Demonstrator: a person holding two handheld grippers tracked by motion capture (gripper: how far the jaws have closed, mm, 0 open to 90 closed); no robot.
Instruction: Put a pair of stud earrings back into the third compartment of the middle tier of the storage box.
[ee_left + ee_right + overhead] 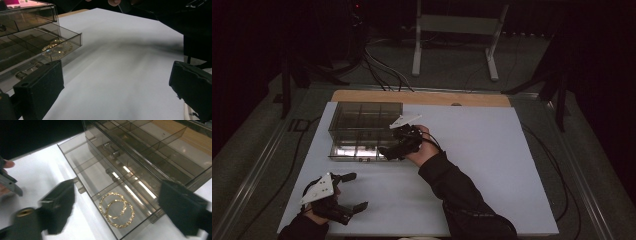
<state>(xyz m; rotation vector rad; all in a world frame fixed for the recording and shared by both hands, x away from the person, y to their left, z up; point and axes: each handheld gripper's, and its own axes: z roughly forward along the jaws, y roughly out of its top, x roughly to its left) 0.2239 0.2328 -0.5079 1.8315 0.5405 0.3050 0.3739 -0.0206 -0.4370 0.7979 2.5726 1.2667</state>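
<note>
Overhead, the left gripper [354, 192] rests wide open, empty. The right gripper [116, 212], open, empty, views two gold hoops [116, 212] in the drawer [82, 162].

Your white table [492, 165] is carrying a smoky clear drawer box [362, 117], which is sitting directly on its top. The box's bottom drawer [105, 182] is standing pulled out, lying just ahead of your right jaws and up left of your left jaws. Bare tabletop is stretching between and beyond your left jaws.
</note>
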